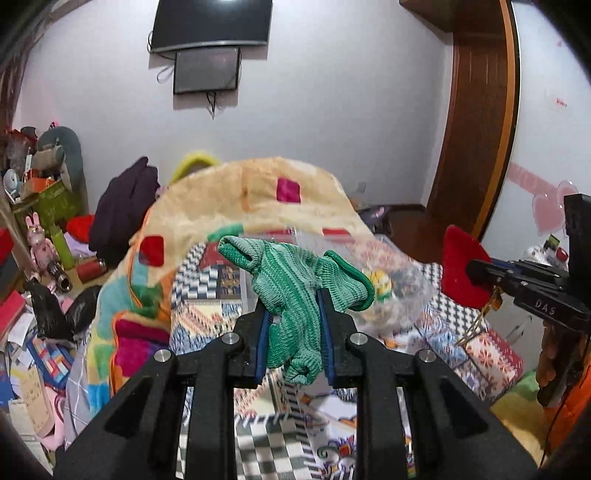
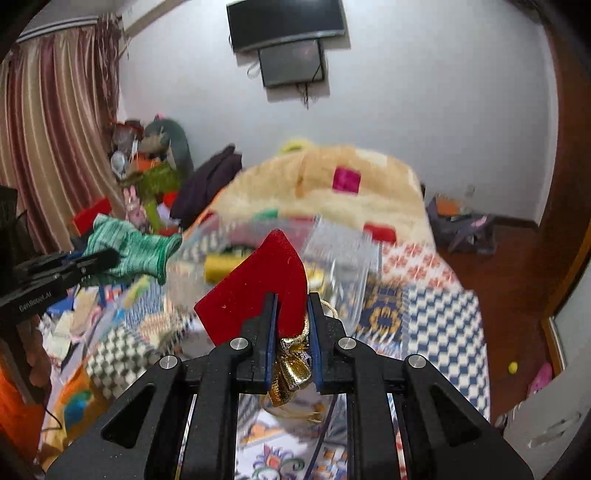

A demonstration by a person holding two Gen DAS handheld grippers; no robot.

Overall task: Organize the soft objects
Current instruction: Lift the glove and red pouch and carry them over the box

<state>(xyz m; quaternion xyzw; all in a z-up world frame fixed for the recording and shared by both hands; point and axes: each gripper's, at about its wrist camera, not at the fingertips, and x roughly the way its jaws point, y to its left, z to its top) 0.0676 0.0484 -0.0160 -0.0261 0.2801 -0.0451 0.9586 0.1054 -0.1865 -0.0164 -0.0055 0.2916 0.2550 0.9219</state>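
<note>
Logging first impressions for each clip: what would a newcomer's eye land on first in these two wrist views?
First, the green knit glove clamped in the left gripper, held up over the patterned bed. Next, the red felt piece with gold trim, pinched in the right gripper alongside it. Behind both rises a heaped cream blanket with coloured squares, and a dark screen hangs on the wall.

"DAS" on right gripper, "GenRobot.AI" on left gripper

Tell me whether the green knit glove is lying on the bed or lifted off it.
Lifted: the left tongs pinch the green knit glove mid-air above the bed.
</note>
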